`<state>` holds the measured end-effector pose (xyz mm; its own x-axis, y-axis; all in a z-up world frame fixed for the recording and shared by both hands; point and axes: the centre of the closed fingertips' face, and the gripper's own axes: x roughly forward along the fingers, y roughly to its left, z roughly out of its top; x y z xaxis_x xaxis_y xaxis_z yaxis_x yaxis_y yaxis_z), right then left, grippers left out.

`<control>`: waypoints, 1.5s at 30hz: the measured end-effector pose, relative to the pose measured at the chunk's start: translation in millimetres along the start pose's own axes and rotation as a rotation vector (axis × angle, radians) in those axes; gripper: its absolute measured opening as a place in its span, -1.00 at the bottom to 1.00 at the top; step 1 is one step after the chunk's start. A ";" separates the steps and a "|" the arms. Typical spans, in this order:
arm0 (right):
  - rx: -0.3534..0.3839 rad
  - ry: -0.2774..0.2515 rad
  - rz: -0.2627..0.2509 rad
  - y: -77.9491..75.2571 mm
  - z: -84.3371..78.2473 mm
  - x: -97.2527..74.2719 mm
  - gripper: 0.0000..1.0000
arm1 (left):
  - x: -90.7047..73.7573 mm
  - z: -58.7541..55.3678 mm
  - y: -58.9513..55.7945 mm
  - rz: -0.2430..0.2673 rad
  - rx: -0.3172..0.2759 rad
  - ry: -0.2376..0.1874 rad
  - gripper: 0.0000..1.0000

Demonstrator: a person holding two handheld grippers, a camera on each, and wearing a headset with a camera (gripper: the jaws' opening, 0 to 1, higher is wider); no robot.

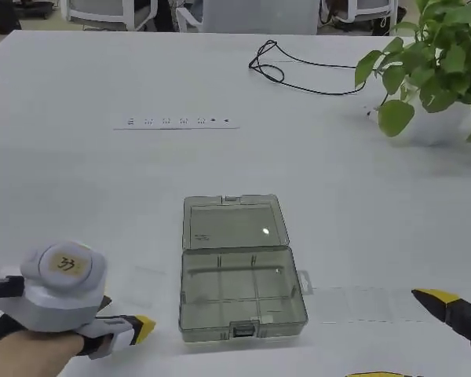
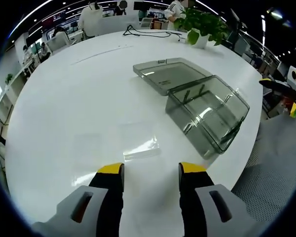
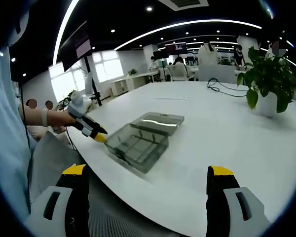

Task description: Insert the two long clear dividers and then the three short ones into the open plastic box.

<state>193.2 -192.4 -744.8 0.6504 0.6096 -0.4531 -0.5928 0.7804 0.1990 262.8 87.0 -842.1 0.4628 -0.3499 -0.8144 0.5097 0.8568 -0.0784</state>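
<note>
- Left gripper point(image 2: 151, 170) and right gripper point(image 3: 148, 173) both gape, empty; clear dividers point(image 2: 140, 143) lie flat on the table point(image 2: 89, 84) beside our open box point(image 2: 207, 113).
- Those thin, see-through sheets could slip our jaws or skid away.

Sticker point(image 1: 65, 264) atop left gripper point(image 1: 141, 330): "33"

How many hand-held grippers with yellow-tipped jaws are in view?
2: the left gripper is left of the smoky translucent plastic box; the right gripper is right of it. Both are open.
</note>
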 end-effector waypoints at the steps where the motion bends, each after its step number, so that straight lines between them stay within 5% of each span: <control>1: 0.001 -0.001 -0.001 -0.1 0.0 -0.1 1.00 | 0.5 -0.4 -0.2 0.000 0.002 0.003 -0.19; 20: 0.002 -0.001 0.002 2.1 0.1 -0.3 1.00 | 3.6 1.3 7.9 0.071 0.060 0.022 -0.19; 38: 0.000 0.000 0.008 5.4 0.7 1.2 1.00 | 5.2 -0.2 8.5 0.063 0.043 0.018 -0.34; 43: 0.002 0.000 0.009 7.1 1.0 1.8 1.00 | 3.1 4.9 9.6 0.049 0.014 -0.012 -0.38; 45: 0.001 0.004 0.011 7.3 0.1 1.9 1.00 | 3.5 1.7 10.0 0.047 0.034 0.009 -0.38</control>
<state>190.1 -185.5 -744.1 0.6416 0.6177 -0.4548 -0.5994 0.7737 0.2052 270.8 93.7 -844.8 0.4807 -0.3058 -0.8219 0.5117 0.8589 -0.0203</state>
